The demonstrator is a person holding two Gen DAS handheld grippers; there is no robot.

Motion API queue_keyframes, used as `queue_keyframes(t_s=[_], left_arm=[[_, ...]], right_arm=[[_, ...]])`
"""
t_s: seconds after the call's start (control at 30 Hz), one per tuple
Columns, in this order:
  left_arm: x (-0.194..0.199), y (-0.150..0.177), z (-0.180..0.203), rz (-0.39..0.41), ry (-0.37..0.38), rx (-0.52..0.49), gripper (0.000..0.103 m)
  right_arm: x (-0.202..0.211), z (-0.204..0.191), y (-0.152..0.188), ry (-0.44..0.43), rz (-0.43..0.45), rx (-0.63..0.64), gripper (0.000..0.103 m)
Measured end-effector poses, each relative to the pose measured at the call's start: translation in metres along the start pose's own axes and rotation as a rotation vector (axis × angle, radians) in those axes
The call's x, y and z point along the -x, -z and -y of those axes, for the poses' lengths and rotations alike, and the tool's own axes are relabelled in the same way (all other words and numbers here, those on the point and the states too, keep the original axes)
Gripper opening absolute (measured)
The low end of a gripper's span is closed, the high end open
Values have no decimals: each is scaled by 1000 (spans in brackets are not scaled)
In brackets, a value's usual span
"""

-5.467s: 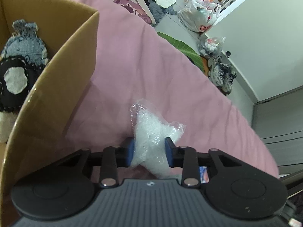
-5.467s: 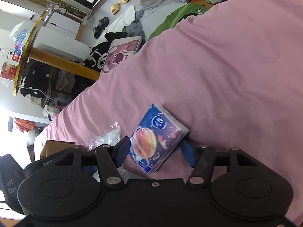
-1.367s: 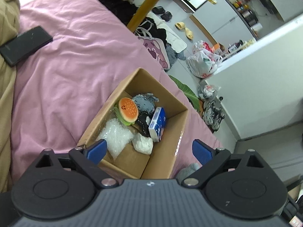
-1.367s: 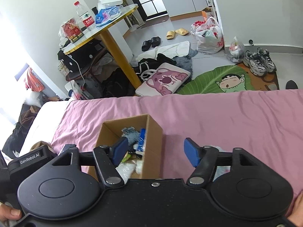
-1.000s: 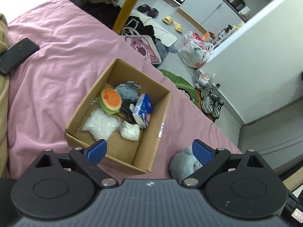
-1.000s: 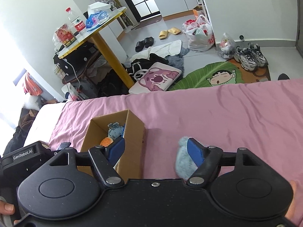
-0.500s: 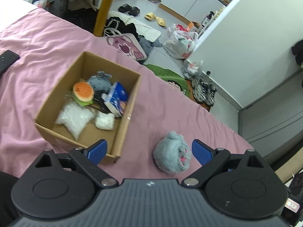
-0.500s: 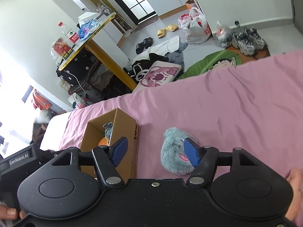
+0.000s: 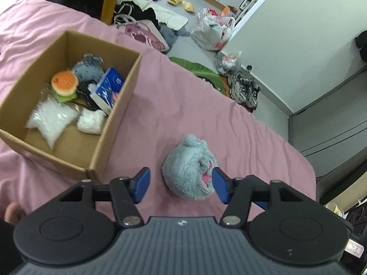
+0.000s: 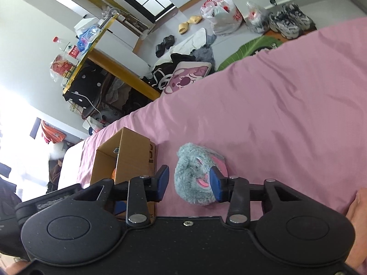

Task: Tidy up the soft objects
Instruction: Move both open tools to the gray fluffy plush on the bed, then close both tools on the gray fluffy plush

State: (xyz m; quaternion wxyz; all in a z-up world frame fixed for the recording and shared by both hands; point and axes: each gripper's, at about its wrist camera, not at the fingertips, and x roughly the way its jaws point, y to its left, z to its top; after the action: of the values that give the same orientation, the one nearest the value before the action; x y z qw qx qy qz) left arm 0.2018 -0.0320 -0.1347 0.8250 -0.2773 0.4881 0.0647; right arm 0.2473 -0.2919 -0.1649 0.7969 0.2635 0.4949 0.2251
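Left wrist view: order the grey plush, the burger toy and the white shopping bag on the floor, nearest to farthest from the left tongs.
1. Grey plush, on the pink bedspread between the open left tongs.
2. Burger toy, in the cardboard box, left.
3. White shopping bag, on the floor beyond the bed.

Both grippers parted wide — nothing clamped.
Left gripper [image 9: 181,184] and right gripper [image 10: 189,181] angled downward, fingers spread.

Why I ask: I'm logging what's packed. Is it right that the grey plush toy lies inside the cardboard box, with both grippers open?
Not quite. The grey plush toy lies on the pink bedsheet beside the cardboard box, not inside it, as the left wrist view shows. The left gripper and right gripper are indeed open.
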Motion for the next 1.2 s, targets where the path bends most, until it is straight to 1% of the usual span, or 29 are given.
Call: queue_keyframes(t_s=[0.3, 0.37, 0.5, 0.57, 0.73, 0.8, 0.87, 0.97, 1.1, 1.13, 1.2], left_arm=[[-35, 1, 11, -35, -27, 7, 47], [-44, 1, 11, -52, -28, 21, 43], [-58, 2, 11, -64, -42, 32, 39], [-64, 2, 10, -71, -40, 46, 35], [-79, 3, 8, -95, -56, 74, 28], [-83, 3, 5, -96, -67, 96, 27], [-85, 2, 2, -96, -59, 118, 26], [-89, 2, 2, -87, -59, 119, 26], [-98, 0, -2, -85, -53, 148, 26], [-99, 0, -3, -85, -51, 159, 26], [-102, -1, -3, -83, -47, 167, 25]], right_arm=[[-18, 13, -4, 1, -53, -37, 37], [-22, 15, -5, 6, -63, -51, 37], [-28, 17, -5, 3, -75, -60, 36], [-32, 19, -5, 5, -85, -70, 34], [-41, 22, -6, 9, -108, -84, 33], [-45, 21, -5, 12, -118, -79, 33], [-51, 22, -5, 14, -133, -78, 31], [-58, 19, -4, 20, -150, -67, 30], [-65, 21, -3, 40, -169, -64, 24], [-66, 23, -3, 46, -172, -67, 23], [-67, 24, -2, 44, -173, -69, 20]])
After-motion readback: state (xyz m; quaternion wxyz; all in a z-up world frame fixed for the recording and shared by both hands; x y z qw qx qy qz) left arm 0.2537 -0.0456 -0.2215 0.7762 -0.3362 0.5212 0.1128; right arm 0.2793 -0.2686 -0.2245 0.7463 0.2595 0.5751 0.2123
